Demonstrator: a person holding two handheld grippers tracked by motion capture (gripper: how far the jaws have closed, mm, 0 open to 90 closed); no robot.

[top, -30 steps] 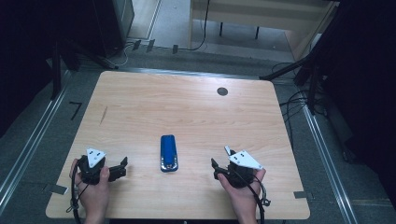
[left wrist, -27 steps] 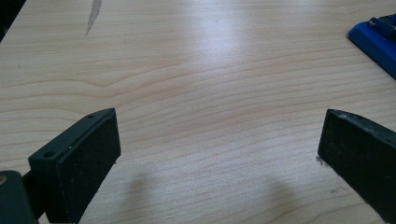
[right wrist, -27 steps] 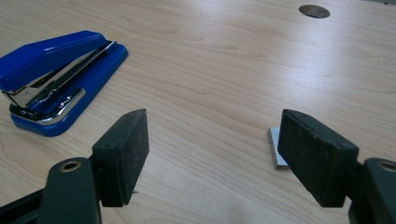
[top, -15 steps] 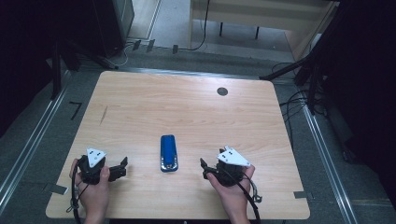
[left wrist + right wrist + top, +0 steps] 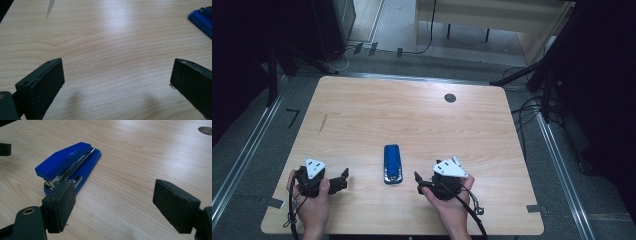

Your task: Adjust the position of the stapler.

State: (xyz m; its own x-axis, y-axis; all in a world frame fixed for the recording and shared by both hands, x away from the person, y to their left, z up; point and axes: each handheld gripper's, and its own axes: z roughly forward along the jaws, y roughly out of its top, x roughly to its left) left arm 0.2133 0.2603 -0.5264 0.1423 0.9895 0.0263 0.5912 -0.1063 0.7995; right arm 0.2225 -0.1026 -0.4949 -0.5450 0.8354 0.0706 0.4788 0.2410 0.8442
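Wooden table (image 5: 412, 120), right tongs (image 5: 418, 181) level beside stapler (image 5: 392, 163)

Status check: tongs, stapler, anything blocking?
Right tongs open, jaws just opening wider, nothing between them, beside the stapler. Left tongs open, holding nothing. Stapler lies flat on the table, untouched. Nothing in the way.

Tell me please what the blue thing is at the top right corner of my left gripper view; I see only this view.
Observer: It is a blue stapler, lying on its base on the table.
Operator: Is the right gripper holding it?
Observer: No. The right gripper is beside the stapler's metal front end, apart from it; its jaws have just been opening, and only bare wood lies between them.
Operator: Is anything else on the table?
Observer: A small dark round disc near the far edge.
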